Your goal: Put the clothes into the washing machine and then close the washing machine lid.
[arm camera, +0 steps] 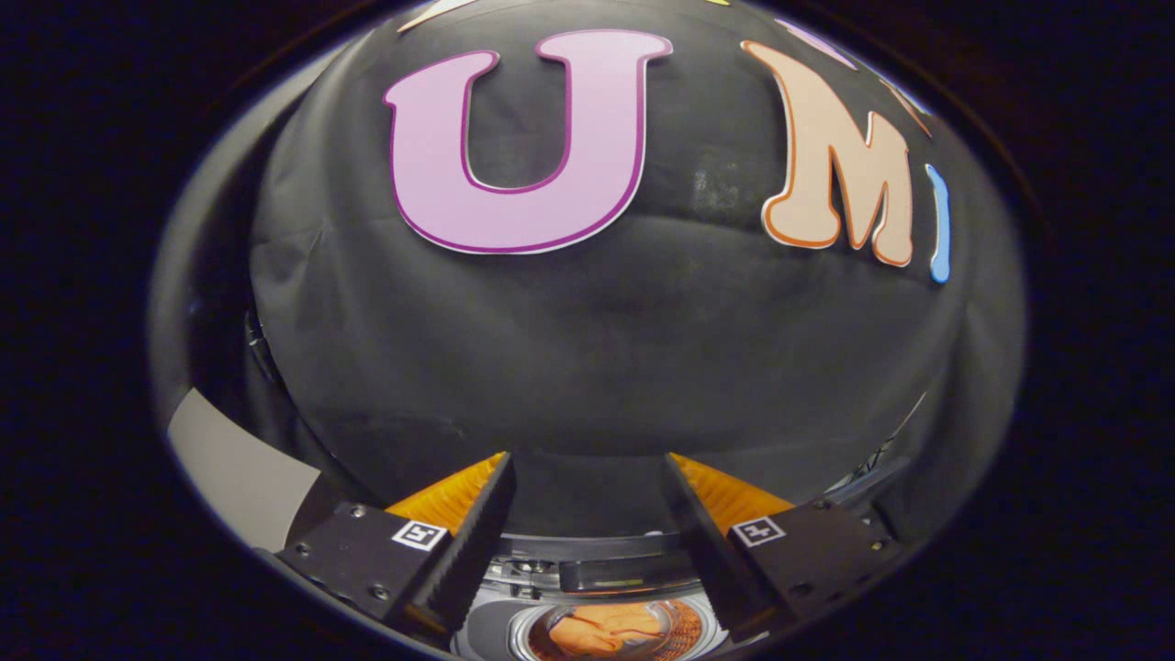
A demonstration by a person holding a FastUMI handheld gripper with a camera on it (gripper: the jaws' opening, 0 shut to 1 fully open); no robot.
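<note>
My gripper [587, 468] is open, its two black fingers with orange backs spread wide with nothing between them. It is held high and points at the black cloth wall. Far below, between the finger bases, lies the washing machine [496, 633] seen from above. Its round drum opening holds an orange garment [601, 629]. The dark lid [624, 574] stands raised at the back of the opening.
A pale grey panel [239, 473] slants behind the left finger. The black cloth wall [587, 349] hangs straight ahead, beyond the fingertips.
</note>
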